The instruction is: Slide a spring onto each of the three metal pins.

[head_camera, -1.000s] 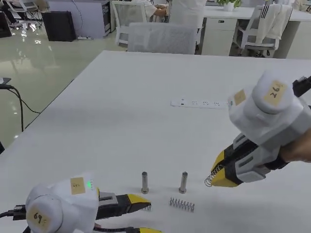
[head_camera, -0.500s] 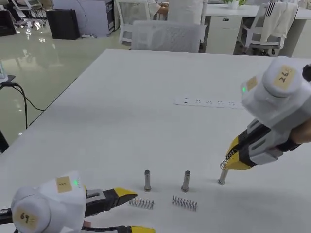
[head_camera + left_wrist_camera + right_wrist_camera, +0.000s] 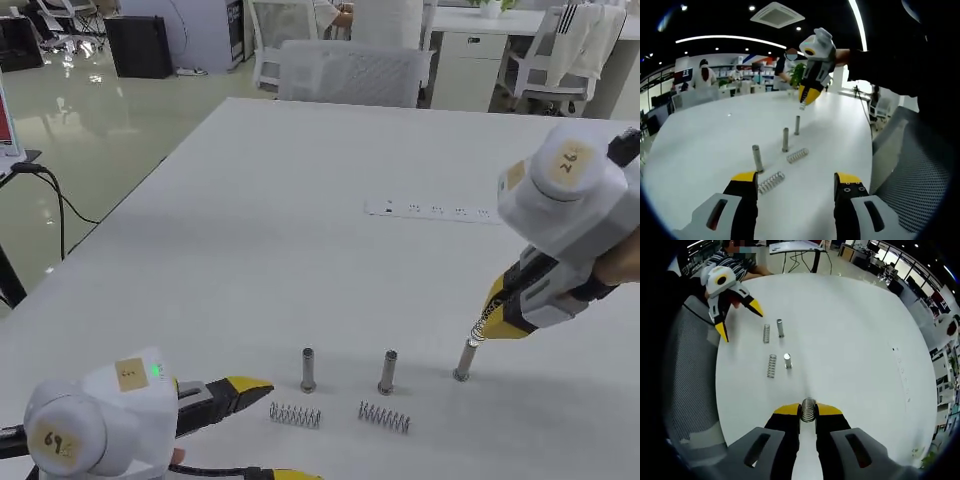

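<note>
Spring (image 3: 482, 326) between fingers (image 3: 786, 410) of right gripper (image 3: 808, 412), just above pin (image 3: 465, 358)

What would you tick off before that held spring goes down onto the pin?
1. Grip: right gripper shut on the spring: ok.
2. The target pin stands upright, bare: ok.
3. Spring end hangs just over its top: ok; centred: cannot tell.
4. The middle pin and the end pin upright, bare: ok.
5. Two spare springs lie on the table by them: ok.
6. The left gripper open, apart from the right: ok.
</note>
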The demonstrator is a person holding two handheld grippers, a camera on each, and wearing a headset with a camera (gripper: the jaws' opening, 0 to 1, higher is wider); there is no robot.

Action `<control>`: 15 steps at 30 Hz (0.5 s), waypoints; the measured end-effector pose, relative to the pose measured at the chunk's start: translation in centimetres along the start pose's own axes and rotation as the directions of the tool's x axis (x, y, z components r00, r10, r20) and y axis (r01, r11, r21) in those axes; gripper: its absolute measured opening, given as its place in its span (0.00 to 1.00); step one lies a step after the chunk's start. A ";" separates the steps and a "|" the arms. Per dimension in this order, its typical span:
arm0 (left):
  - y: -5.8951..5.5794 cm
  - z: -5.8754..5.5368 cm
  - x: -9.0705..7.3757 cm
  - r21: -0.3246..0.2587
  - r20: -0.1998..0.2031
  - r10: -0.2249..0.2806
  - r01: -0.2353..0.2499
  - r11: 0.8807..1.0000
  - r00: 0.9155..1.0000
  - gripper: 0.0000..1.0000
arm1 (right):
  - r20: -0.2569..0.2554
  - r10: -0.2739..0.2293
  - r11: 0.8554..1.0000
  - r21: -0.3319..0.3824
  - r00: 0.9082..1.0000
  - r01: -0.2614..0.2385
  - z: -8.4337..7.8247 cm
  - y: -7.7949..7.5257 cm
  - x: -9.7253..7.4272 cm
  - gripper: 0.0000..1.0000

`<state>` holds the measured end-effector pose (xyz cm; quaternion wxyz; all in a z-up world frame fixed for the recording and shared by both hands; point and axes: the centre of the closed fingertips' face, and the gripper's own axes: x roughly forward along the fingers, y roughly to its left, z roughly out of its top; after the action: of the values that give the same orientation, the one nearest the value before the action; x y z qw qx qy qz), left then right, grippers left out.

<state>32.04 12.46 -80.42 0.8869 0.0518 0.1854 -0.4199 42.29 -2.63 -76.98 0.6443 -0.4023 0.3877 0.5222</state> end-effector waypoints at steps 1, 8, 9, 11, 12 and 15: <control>0.0 0.0 0.0 -0.001 0.000 0.001 -0.001 1.000 1.000 0.57 | -0.007 -0.001 1.000 0.001 1.000 0.001 -0.1 -0.2 0.2 0.08; 0.3 0.2 -0.2 -0.005 0.006 0.014 -0.014 1.000 1.000 0.62 | -0.038 0.011 1.000 0.002 0.999 -0.011 -0.6 -0.4 1.2 0.08; 0.4 0.1 -0.2 -0.005 0.006 0.015 -0.015 1.000 1.000 0.62 | -0.043 0.012 1.000 0.003 0.999 -0.012 -0.7 -0.4 1.4 0.08; 0.4 0.1 -0.2 -0.007 0.005 0.015 -0.015 1.000 1.000 0.63 | -0.051 0.010 1.000 -0.003 0.999 -0.010 -0.7 -0.5 1.5 0.08; 0.3 0.1 -0.2 -0.007 0.005 0.015 -0.015 1.000 1.000 0.63 | -0.052 0.012 1.000 -0.003 0.999 -0.012 -0.7 -0.6 1.6 0.08; 0.3 0.1 -0.1 -0.009 0.003 0.013 -0.013 1.000 1.000 0.63 | -0.054 0.014 1.000 0.000 0.998 -0.014 -0.7 -0.7 1.8 0.08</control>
<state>32.18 12.71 -80.34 0.8901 0.0487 0.1857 -0.4134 43.19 -2.73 -78.84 0.6298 -0.4137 0.4075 0.5158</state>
